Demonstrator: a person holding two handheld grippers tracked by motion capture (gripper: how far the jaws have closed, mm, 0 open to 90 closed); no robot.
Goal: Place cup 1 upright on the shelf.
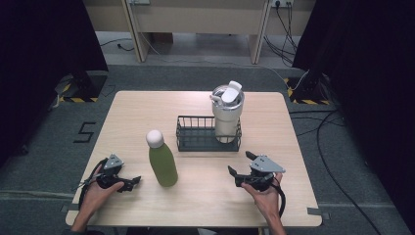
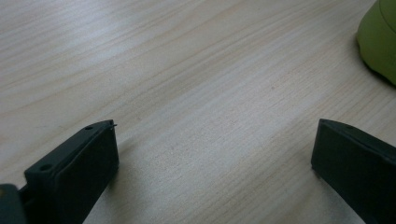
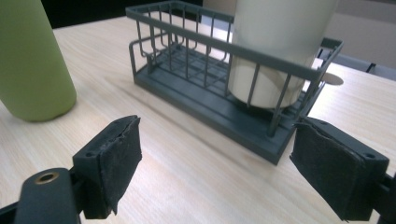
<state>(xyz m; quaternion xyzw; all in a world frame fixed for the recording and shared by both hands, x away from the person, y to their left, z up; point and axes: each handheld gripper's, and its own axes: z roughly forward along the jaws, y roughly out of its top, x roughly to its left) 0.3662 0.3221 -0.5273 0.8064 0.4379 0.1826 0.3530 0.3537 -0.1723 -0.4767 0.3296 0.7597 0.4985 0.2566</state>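
Observation:
A green bottle point(image 1: 162, 166) with a white cap stands upright on the wooden table point(image 1: 147, 107), left of centre. Behind it sits a dark wire basket point(image 1: 195, 142), and a cream tumbler point(image 1: 227, 115) with a flip lid stands in the basket's right end. My left gripper point(image 1: 133, 183) rests low at the front left, just left of the bottle, open and empty. In the left gripper view its jaws point(image 2: 217, 135) stand wide over bare wood, with the bottle point(image 2: 378, 42) at the upper right. My right gripper point(image 1: 239, 162) sits at the front right, open and empty point(image 3: 217, 135), facing the basket point(image 3: 224, 44), tumbler point(image 3: 280, 28) and bottle point(image 3: 32, 60).
The basket's left half holds nothing. Bare tabletop lies between the two grippers and along the front edge. Beyond the table are grey floor, cables and dark curtains on both sides.

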